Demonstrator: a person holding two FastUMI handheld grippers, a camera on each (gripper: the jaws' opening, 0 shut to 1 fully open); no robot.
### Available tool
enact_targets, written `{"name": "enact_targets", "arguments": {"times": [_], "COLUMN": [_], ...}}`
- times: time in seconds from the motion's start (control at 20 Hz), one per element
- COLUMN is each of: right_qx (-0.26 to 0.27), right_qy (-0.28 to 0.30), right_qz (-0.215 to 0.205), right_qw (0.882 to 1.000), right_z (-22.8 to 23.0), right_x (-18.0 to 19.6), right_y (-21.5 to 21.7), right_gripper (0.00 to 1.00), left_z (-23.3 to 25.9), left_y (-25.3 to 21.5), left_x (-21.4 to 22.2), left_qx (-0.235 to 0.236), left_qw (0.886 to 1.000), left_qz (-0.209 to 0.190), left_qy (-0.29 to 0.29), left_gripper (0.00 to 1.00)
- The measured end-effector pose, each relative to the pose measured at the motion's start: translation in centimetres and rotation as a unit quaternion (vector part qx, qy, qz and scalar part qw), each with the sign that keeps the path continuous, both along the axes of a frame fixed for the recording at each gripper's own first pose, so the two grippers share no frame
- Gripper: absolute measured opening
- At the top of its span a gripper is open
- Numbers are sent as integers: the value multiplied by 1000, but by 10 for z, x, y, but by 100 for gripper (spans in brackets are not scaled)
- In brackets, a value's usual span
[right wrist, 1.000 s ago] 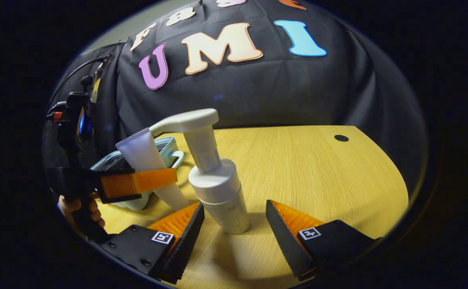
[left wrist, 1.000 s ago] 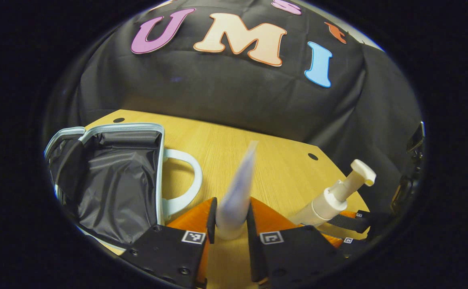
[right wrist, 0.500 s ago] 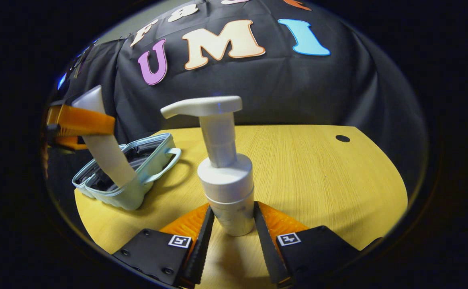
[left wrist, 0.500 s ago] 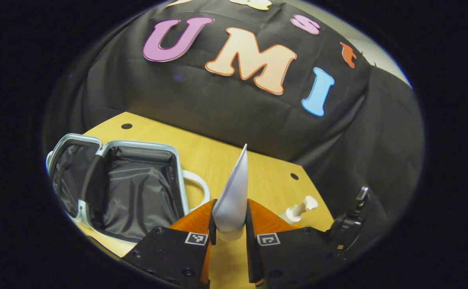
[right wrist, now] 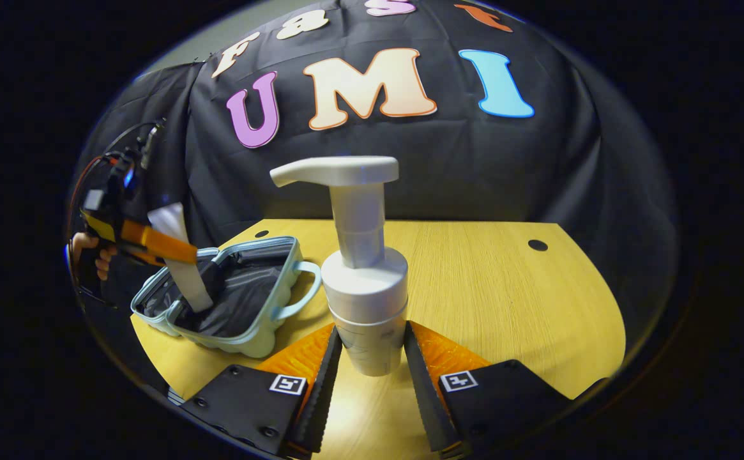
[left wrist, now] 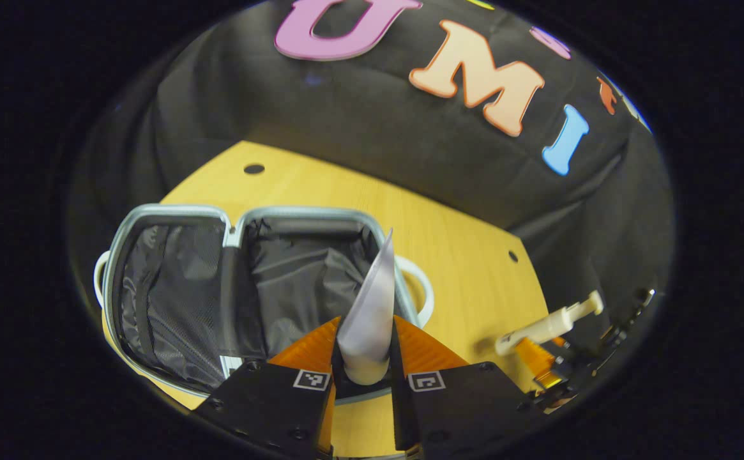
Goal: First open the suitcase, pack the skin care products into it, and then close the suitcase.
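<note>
Suitcase lies open; left gripper squeezing the tube should lower gently (right gripper clamps the pump bottle).

Left hand-held gripper clamped, raised; right hand-held gripper clamped, low
</note>
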State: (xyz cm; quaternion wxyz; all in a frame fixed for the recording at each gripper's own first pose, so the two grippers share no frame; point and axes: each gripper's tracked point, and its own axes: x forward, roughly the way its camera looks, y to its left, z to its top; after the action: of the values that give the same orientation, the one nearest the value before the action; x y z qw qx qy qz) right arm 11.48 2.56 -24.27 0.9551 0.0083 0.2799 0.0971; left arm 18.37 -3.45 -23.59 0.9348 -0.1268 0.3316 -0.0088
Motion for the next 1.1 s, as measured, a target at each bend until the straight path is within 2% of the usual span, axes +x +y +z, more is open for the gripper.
{"name": "enact_targets", "arguments": {"times": [0.05,0.1,0.25,0.4,0.45,0.5,0.6,0.65,0.7,0.75,0.8,0.85,0.9,1.0,1.05,1.1], "right_qx": [2,9,26,19,20,22,21,18,15,14,11,7,1,-15,-22,-28], "right_qy": [2,6,16,27,31,36,47,55,64,73,80,89,95,113,123,137], "right_qz": [-4,-8,-21,-17,-14,-10,-4,-1,2,6,11,17,22,32,33,36], "right_qw": [1000,1000,999,999,999,999,999,998,998,997,997,996,995,993,992,990], "right_z": [8,15,27,27,27,26,22,19,13,9,5,0,-5,-19,-27,-35], "right_x": [-2,-4,-7,-8,-6,-5,1,3,4,6,8,10,11,10,9,9], "right_y": [13,30,79,122,134,147,165,172,179,185,191,196,199,204,206,206], "right_gripper": [60,60,60,61,60,60,62,62,62,62,60,62,60,60,62,60], "left_z": [-13,-24,-57,-68,-68,-72,-72,-67,-60,-52,-40,-25,-7,37,53,65], "left_y": [7,11,25,32,37,38,46,49,45,47,50,55,57,71,86,98], "left_x": [-2,-6,-8,0,2,5,9,11,14,17,19,21,22,17,12,7], "left_qx": [-1,-1,-15,-44,-52,-62,-69,-79,-98,-104,-104,-108,-118,-132,-129,-123], "left_qw": [999,998,991,986,986,985,984,985,985,986,988,990,990,989,989,989], "left_qz": [-16,-32,-67,-84,-84,-83,-77,-75,-74,-72,-70,-65,-65,-58,-49,-38], "left_qy": [28,54,117,134,138,141,143,137,123,107,89,63,30,-29,-50,-67], "left_gripper": [27,33,30,30,27,32,34,43,65,72,73,79,93,92,92,92]}}
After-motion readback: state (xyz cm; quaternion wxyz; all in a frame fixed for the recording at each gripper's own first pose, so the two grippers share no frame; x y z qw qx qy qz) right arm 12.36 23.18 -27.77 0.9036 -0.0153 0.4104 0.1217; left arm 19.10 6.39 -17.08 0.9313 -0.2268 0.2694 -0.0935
